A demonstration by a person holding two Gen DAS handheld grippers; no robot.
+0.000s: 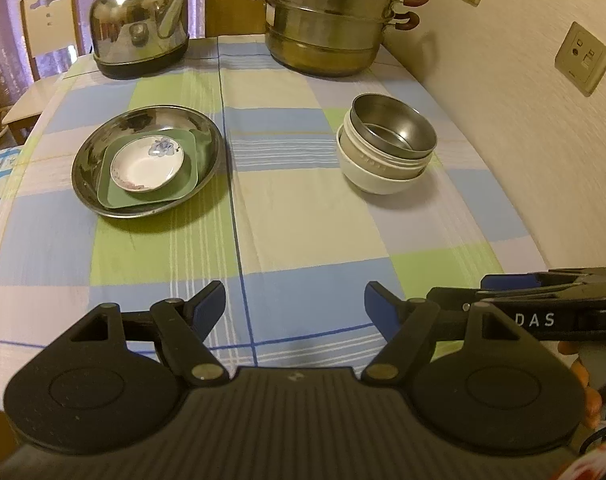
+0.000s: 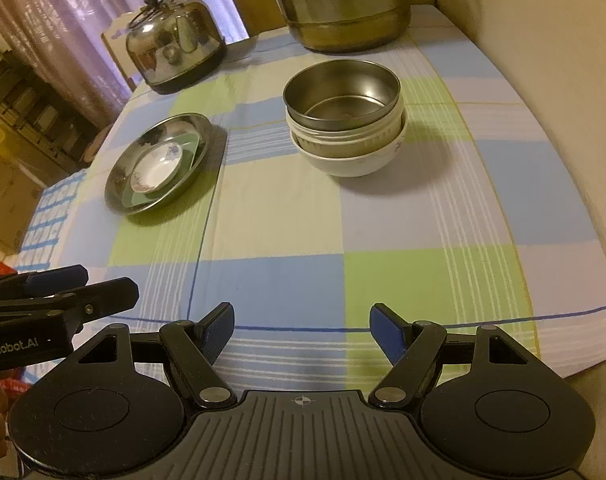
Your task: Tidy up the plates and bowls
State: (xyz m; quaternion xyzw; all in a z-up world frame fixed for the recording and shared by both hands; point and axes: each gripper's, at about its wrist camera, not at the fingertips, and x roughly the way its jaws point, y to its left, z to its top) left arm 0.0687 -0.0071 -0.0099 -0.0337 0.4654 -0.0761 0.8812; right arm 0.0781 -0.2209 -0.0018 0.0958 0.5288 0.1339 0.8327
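A steel plate (image 1: 91, 176) on the left of the checked tablecloth holds a green square plate (image 1: 115, 196) with a small white flowered dish (image 1: 147, 164) on top; the stack also shows in the right wrist view (image 2: 121, 184). To the right stands a stack of bowls: a steel bowl (image 1: 395, 128) nested in white bowls (image 1: 371, 176), also in the right wrist view (image 2: 343, 96). My left gripper (image 1: 295, 306) is open and empty near the table's front edge. My right gripper (image 2: 301, 330) is open and empty beside it, well short of the bowls.
A steel kettle (image 1: 139, 36) stands at the back left and a large tiered steamer pot (image 1: 327, 20) at the back middle. A wall with sockets (image 1: 583, 58) runs along the table's right side. A chair (image 1: 51, 24) stands behind left.
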